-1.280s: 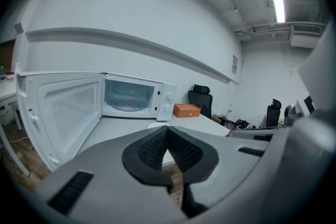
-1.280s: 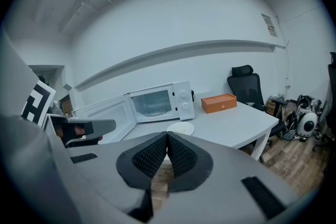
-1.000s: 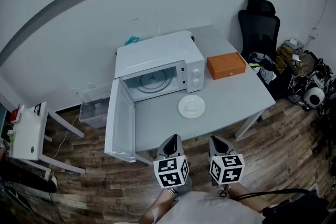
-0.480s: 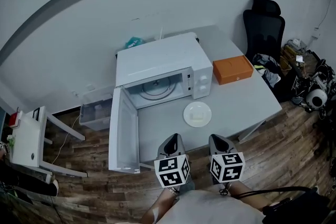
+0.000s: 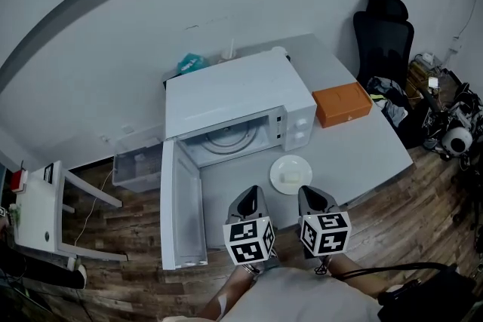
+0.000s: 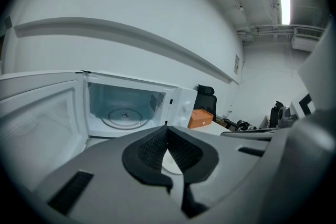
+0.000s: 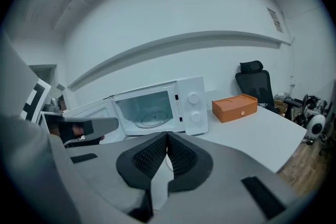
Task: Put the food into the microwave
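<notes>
- The plate point(image 5: 290, 173) sits near the counter's point(image 5: 355, 147) front edge, just in front of the microwave's point(image 5: 234, 98) control panel. A small pale piece of food point(image 5: 291, 178) lies on it, too small to identify.
- Both claws hang off the front edge, pointing at the counter. The plate lies straight ahead, between their lines, and judging by the head view it is slightly nearer the right claw point(image 5: 309, 196) than the left claw point(image 5: 252, 198).
- The plate is round, so it has no long axis to align with; any rim point facing the claws would probably do.
- The door point(image 5: 181, 215) hangs wide open past the counter's front-left corner. The cavity opens to the left of the plate, so the carry would run left and back.
- Each gripper view shows its claw pressed together, tip to tip, with nothing between.
- Only the left gripper view looks into the cavity, onto the bare turntable point(image 6: 123, 115). Only the head view shows the plate whole; in both gripper views the claws cover it.
</notes>
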The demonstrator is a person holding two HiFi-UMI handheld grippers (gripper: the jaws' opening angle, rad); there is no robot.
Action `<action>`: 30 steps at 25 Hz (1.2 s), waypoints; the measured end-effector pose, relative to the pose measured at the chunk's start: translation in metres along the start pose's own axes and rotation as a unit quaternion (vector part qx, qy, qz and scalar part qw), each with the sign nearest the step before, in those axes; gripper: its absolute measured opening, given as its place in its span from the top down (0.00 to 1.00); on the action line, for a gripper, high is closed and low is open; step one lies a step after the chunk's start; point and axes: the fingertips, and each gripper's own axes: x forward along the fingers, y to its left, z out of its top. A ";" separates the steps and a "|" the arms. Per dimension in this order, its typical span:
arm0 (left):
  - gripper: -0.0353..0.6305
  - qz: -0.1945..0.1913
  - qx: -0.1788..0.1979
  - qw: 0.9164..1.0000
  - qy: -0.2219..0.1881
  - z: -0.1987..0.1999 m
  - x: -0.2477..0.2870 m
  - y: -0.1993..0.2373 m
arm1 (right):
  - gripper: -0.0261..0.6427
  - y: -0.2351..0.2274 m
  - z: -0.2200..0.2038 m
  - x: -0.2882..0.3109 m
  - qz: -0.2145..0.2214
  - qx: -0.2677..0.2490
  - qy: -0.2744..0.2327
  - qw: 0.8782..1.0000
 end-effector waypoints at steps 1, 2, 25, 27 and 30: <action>0.94 -0.001 0.001 1.000 -0.002 0.004 0.005 0.002 | 0.94 0.000 0.004 0.006 0.000 -0.001 -0.002 1.000; 0.94 -0.002 0.002 1.000 -0.004 0.008 0.010 0.005 | 0.94 0.000 0.008 0.011 -0.001 -0.001 -0.004 1.000; 0.94 0.000 -0.010 1.000 0.025 0.013 0.065 0.027 | 0.94 -0.015 0.034 0.067 -0.005 0.016 -0.002 1.000; 0.94 0.003 -0.005 1.000 0.029 0.016 0.071 0.026 | 0.94 -0.017 0.039 0.073 0.004 0.013 0.000 1.000; 0.94 0.009 0.001 0.999 0.031 0.019 0.075 0.023 | 0.94 -0.019 0.041 0.076 0.015 0.005 0.002 1.000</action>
